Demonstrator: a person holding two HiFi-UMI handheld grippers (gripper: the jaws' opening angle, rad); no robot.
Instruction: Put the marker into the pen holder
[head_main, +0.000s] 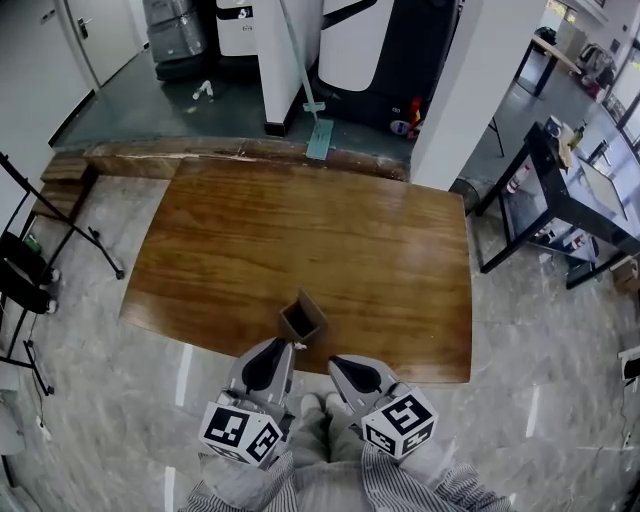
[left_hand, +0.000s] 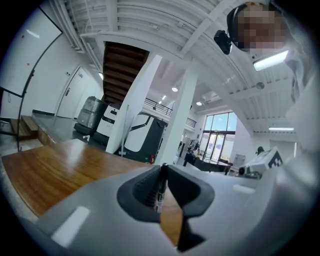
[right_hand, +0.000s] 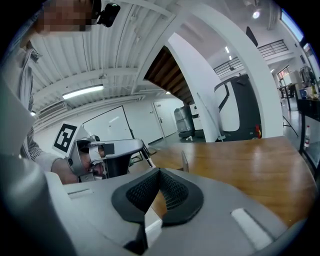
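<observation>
Head view: the black stand legs (head_main: 70, 235) are sitting on the marble floor (head_main: 90, 340), just off the left edge of the wooden table (head_main: 300, 230). The tabletop is lying bare across its whole width apart from one thing. The table's near edge is running just ahead of both tools. The far edge is butting against a low wooden step (head_main: 200, 152).

The left gripper (head_main: 272, 358) is hovering over the near edge, to the left of the pen holder (head_main: 302, 318). The pen holder is standing on the table just inside that edge. It is brown and square-mouthed, with its opening facing up, just ahead of both sets of jaw tips. The right gripper (head_main: 345, 368) is hanging near the holder's right side. Past the table's right edge a strip of floor is separating it from a black workbench (head_main: 570, 200). A white pillar (head_main: 470, 90) is rising beside the back right corner.

Left gripper view: the jaws are standing only a narrow way apart and are pinching the marker (left_hand: 160, 190). The marker is lying along the pads, dark-bodied with a white label band on its lower part. Its dark end is poking out at the jaw tips.

Right gripper view: the jaws are meeting at the tips with nothing between them.
</observation>
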